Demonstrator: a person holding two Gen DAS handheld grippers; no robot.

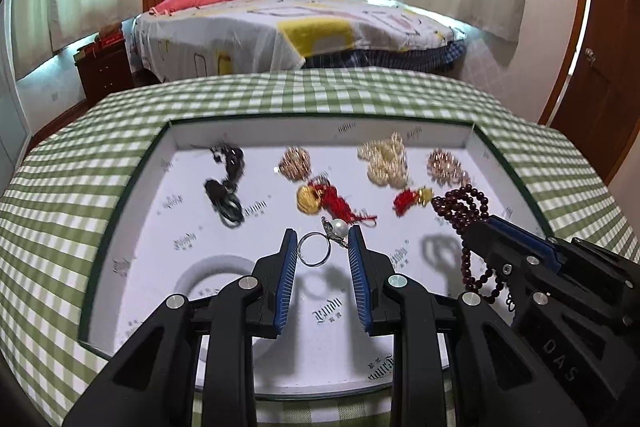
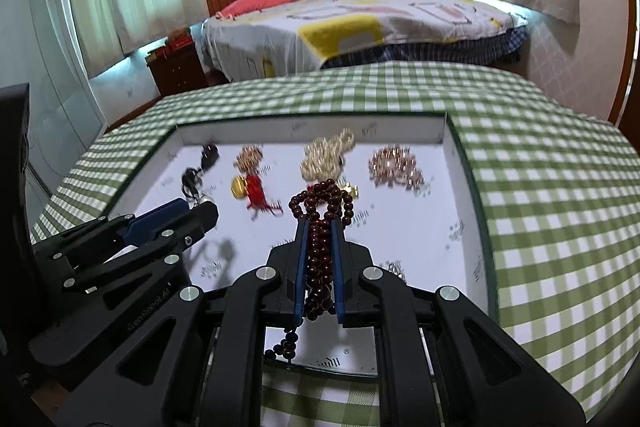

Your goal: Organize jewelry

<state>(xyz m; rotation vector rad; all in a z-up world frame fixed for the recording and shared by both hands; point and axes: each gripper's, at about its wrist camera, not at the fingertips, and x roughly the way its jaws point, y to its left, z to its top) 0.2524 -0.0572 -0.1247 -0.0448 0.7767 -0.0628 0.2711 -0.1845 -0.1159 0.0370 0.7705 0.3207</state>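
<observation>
Left wrist view: the left gripper (image 1: 322, 247) hangs over the white tray (image 1: 120, 211), its jaws apart with a silver ring (image 1: 314, 249) lying on the tray floor between them, touching neither pad as far as can be told. A pearl (image 1: 340, 226) sits on the ring's far right edge. Beyond the ring lie a gold coin charm (image 1: 308, 199) with a red tassel (image 1: 340, 205), a gold chain heap (image 1: 296, 163), a pearl strand (image 1: 384, 159), a rose-gold heap (image 1: 444, 165) and, to the ring's far left, black cord pieces (image 1: 226, 183). Right of the ring, the right gripper (image 1: 480, 227) holds dark red beads (image 1: 460, 207) above the tray. The tray rests on a tabletop under a green checked cloth (image 1: 280, 95); a bed (image 1: 300, 31) stands behind it.

Right wrist view: the right gripper (image 2: 319, 227) has its jaws closed on the beads (image 2: 320, 251), which loop out past the fingertips and dangle below the pads. The pearl strand (image 2: 326, 157) and rose-gold heap (image 2: 394, 165) lie past the beads on the tray (image 2: 464, 163). Left of the beads are the coin charm (image 2: 239, 185), tassel (image 2: 256, 193) and the left gripper (image 2: 192, 209), seen from the side.
</observation>
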